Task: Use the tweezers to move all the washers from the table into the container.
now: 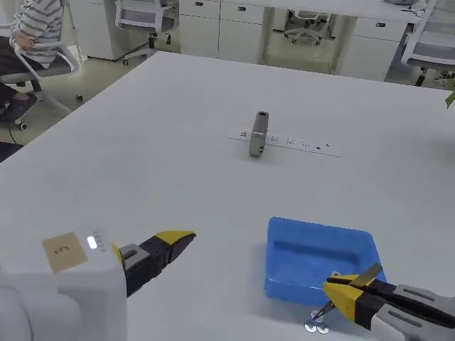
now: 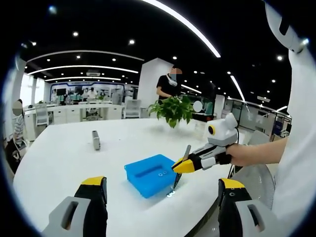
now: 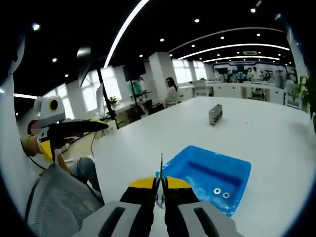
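**White table: what rests on it**

Your table (image 1: 142,142) is a broad white top, plain and matte. Near its middle a small grey metal block (image 1: 259,133) stands on the surface. It sits at the left end of a thin flush strip (image 1: 298,144) with small dark marks, too fine to read. Nearer you and to the right, the blue container (image 1: 313,249) sits flat on the top, well apart from the block. Just off its near edge, a few washers (image 1: 316,327) lie close together on the bare white. You can't get a sure count.
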{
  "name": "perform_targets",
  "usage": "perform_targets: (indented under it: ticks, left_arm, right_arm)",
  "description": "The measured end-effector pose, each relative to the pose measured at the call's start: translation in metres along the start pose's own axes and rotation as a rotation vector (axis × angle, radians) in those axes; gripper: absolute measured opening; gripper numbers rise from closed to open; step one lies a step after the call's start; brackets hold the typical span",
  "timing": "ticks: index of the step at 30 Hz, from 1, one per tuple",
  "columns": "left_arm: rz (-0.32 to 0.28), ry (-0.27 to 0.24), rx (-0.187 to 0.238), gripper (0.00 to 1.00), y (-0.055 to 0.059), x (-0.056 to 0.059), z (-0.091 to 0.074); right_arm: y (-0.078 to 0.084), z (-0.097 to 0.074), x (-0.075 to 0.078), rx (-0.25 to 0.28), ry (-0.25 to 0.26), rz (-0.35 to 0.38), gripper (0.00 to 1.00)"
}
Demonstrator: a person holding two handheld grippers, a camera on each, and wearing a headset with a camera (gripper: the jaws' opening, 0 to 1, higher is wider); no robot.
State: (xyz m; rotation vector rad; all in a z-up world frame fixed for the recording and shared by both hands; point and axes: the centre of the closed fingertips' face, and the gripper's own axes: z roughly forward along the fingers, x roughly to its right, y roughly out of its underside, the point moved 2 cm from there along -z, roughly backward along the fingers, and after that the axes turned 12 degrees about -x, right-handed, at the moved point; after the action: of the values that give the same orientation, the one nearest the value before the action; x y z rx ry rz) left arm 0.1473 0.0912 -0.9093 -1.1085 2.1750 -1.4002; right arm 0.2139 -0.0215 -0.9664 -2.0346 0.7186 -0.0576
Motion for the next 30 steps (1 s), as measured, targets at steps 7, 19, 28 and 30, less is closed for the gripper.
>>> perform_targets:
  ticks: [7, 19, 28, 30]
  left_arm:
    - [-0.009, 0.0, -0.001, 0.95, 0.001, -0.002, 0.002]
    - [-0.011, 0.005, -0.003, 0.95, 0.002, -0.003, 0.004]
    - [-0.007, 0.009, -0.011, 0.95, 0.002, -0.005, 0.005]
    - [-0.006, 0.009, -0.014, 0.95, 0.002, -0.006, 0.005]
  right_arm:
    - [-0.011, -0.006, -0.001, 0.071, 0.023, 0.069, 0.03]
    - [-0.026, -0.007, 0.016, 0.09, 0.036, 0.092, 0.03]
    - [-0.034, 0.001, 0.037, 0.096, 0.056, 0.145, 0.03]
    - [-0.034, 0.002, 0.044, 0.103, 0.065, 0.171, 0.03]
